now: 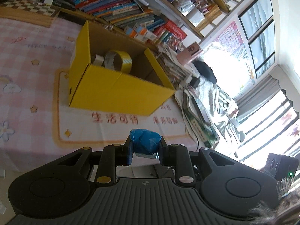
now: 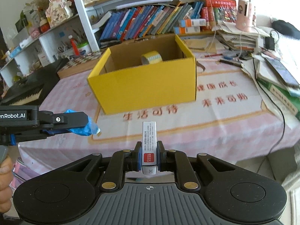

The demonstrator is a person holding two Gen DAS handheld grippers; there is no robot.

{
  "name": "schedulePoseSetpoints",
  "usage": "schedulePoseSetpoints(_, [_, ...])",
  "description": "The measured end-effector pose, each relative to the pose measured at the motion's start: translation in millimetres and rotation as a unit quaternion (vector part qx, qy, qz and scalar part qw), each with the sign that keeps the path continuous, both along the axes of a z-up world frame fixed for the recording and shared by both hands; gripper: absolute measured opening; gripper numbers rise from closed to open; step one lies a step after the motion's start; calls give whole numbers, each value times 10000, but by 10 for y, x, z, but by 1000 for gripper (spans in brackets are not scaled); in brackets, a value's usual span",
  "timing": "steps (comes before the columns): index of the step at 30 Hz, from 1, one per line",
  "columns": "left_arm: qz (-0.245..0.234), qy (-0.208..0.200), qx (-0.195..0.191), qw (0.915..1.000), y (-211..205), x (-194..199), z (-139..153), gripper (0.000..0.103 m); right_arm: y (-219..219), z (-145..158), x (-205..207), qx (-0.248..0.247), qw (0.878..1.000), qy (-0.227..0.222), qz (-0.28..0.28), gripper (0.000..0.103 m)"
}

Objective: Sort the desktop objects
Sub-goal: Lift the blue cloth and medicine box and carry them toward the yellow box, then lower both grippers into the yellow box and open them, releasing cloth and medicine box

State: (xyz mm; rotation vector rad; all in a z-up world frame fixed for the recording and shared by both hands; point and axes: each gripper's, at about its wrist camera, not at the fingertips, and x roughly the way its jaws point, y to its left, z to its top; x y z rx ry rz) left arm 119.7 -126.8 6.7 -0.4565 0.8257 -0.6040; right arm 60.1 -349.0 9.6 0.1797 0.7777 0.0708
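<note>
My left gripper (image 1: 145, 146) is shut on a crumpled blue packet (image 1: 145, 140); the same blue packet (image 2: 85, 127) and left gripper (image 2: 82, 125) show at the left of the right wrist view. My right gripper (image 2: 149, 153) is shut on a slim white box with a red label (image 2: 149, 142), standing upright between the pads. Ahead of both stands an open yellow cardboard box (image 1: 120, 91) (image 2: 144, 86) on the pink tablecloth. Inside it lies a yellowish tape roll (image 1: 118, 61) (image 2: 151, 57), with a smaller silvery roll (image 1: 98, 59) beside it.
A bookshelf packed with books (image 2: 150, 20) runs behind the box. Piles of papers and books (image 2: 277, 78), a cable and pens crowd the table's right side. A black keyboard-like item (image 2: 28, 88) sits at the left. A hand (image 2: 5, 185) holds the left gripper's handle.
</note>
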Motion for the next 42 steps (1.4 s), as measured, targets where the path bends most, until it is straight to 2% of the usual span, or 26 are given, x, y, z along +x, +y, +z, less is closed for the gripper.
schedulePoseSetpoints(11, [569, -680, 43, 9961, -263, 546, 374, 23, -262, 356, 776, -153, 9944, -716, 766, 14])
schedulePoseSetpoints(15, [709, -844, 227, 9936, -379, 798, 443, 23, -276, 439, 1071, -203, 9898, -864, 1112, 14])
schedulePoseSetpoints(21, [868, -838, 682, 9904, -490, 1302, 383, 23, -209, 404, 1513, -425, 9832, -866, 1552, 14])
schedulePoseSetpoints(25, [846, -746, 1274, 9854, -580, 1699, 281, 23, -116, 308, 1895, -640, 9785, -674, 1844, 14])
schedulePoseSetpoints(31, [692, -393, 2022, 9761, -735, 2161, 36, 23, 51, 1, 2466, -870, 9713, -28, 2215, 14])
schedulePoseSetpoints(33, [582, -381, 2346, 9696, -817, 2257, -34, 23, 91, -100, 2596, -919, 9680, 182, 2327, 14])
schedulePoseSetpoints(37, [220, -407, 3109, 9493, -1000, 2396, -107, 23, 176, -261, 2768, -1120, 9573, 571, 2603, 14])
schedulePoseSetpoints(39, [132, -351, 3168, 9478, -1013, 2443, -126, 23, 180, -311, 2819, -1112, 9550, 683, 2665, 14])
schedulePoseSetpoints(42, [153, -299, 3051, 9517, -995, 2466, -129, 24, 170, -325, 2858, -1012, 9551, 775, 2674, 14])
